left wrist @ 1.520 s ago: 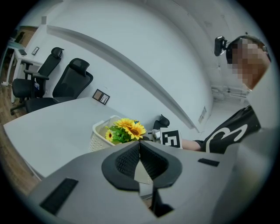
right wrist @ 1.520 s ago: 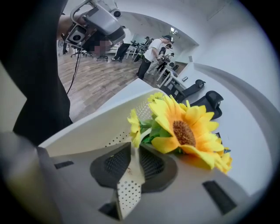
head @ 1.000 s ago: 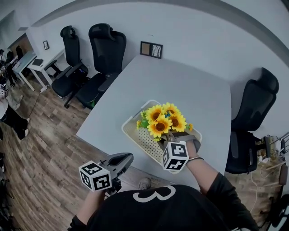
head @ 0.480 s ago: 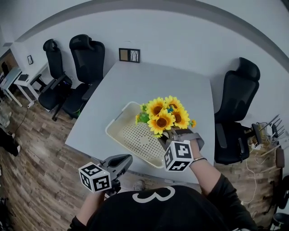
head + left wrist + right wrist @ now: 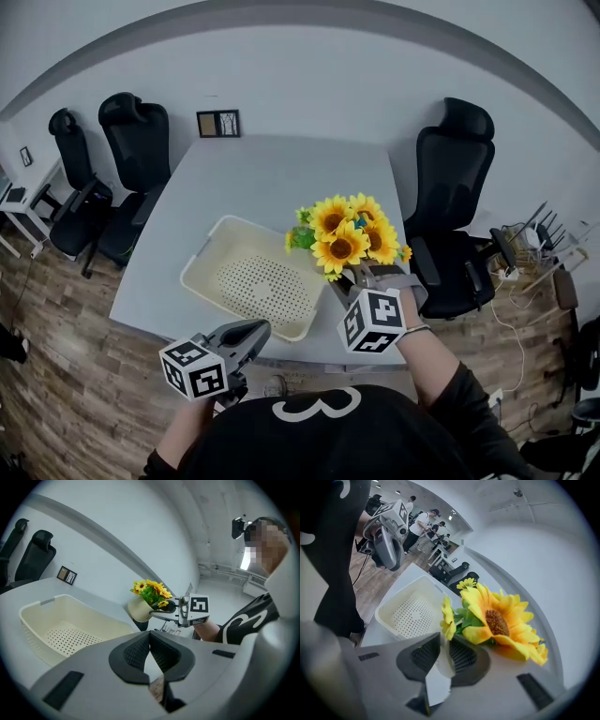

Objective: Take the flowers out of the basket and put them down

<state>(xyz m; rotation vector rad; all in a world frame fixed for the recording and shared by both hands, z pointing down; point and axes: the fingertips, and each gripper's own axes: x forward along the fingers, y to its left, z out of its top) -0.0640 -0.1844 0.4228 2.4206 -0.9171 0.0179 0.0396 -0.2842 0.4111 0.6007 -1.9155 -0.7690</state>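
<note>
Clamped in right gripper fingers: pot rim of flowers. Left of those fingers: basket on worktop. Left gripper fingers together, empty.

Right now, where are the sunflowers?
In the head view the sunflowers are out of the basket, just to its right over the table. The right tool holds them up by their pot.
</note>
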